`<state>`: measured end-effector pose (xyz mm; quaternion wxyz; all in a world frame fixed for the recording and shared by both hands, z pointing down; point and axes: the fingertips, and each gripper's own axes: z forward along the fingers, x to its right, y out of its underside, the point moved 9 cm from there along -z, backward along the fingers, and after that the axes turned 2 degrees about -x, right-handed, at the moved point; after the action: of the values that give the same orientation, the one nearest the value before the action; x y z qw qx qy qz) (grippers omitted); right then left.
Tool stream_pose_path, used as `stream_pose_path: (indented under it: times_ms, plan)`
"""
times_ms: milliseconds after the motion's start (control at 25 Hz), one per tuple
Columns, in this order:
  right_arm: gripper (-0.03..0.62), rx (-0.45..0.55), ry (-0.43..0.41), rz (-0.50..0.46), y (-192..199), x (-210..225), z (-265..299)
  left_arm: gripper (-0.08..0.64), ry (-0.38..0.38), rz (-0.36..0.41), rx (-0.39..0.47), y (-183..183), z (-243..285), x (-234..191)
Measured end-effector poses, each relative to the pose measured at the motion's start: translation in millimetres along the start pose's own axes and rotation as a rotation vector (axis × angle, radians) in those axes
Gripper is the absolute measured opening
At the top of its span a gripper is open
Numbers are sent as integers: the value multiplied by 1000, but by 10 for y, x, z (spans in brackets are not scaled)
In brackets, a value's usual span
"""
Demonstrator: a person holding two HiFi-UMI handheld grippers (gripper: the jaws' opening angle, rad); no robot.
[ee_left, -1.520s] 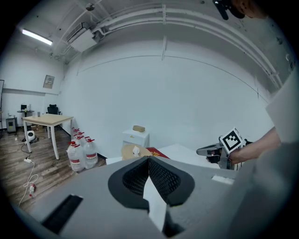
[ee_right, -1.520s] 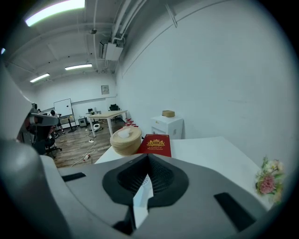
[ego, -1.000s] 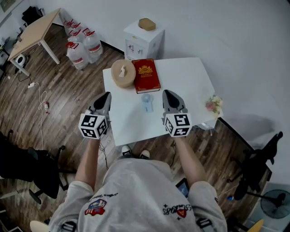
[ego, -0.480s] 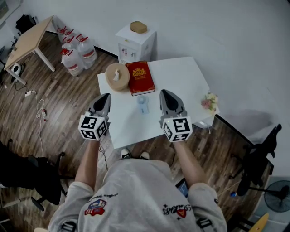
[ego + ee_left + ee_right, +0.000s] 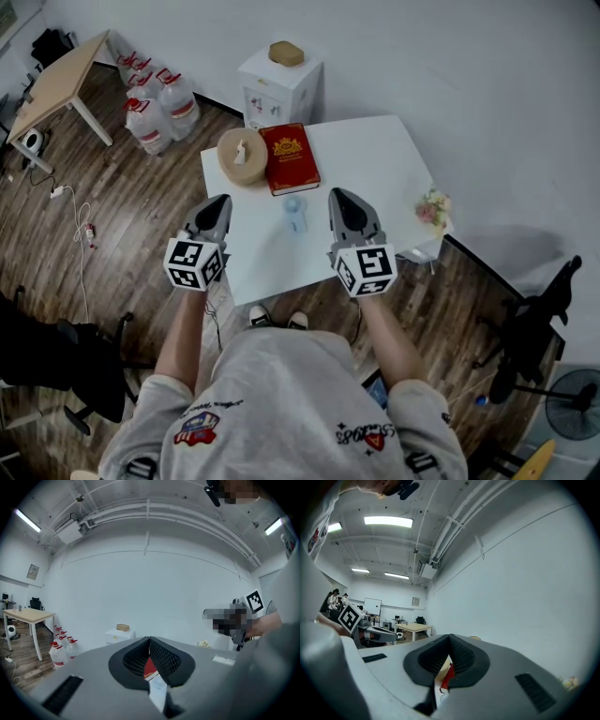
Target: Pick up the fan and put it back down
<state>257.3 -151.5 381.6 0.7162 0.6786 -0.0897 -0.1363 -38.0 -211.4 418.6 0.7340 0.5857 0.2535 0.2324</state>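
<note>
Head view | fan (image 5: pixel 295 214) lies on white worktop (image 5: pixel 375 159), near red book (image 5: pixel 289 157), between the grippers | left gripper (image 5: pixel 221 200) fingers pressed together, empty | right gripper (image 5: pixel 336 195) fingers pressed together, empty

The fan (image 5: pixel 295 214) lay on the table (image 5: pixel 375 159) between the left gripper (image 5: pixel 221 202) and the right gripper (image 5: pixel 336 197), apart from both. Beyond it lay a book (image 5: pixel 288 157), with a round tissue holder (image 5: pixel 242 156) just left of it, ahead of the left gripper. Flowers (image 5: pixel 432 209) stood at the table edge, right of the right gripper.
</note>
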Motion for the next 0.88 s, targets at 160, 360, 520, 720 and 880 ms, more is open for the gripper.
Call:
stream_pose_path:
  times_ms: [160,360,520,720,880]
  plan:
    - [-6,-8,-1,-7,14,-9,2,5,2,-2,-6,23,5,-7]
    - [-6,-6,-1,-5,23,3,16,5,6,-4,-13,34,26,-20]
    - [-6,-6,-2,-5,-3,-15,11,5,10,-7,-18,51,41,-17]
    - [-6,-4,-8,-4,-28,-22,25,5,10,-11,-21,64,60,-20]
    - [-6,-9,-10,0,-38,-60,28,5,10,-14,-19,67,51,-41]
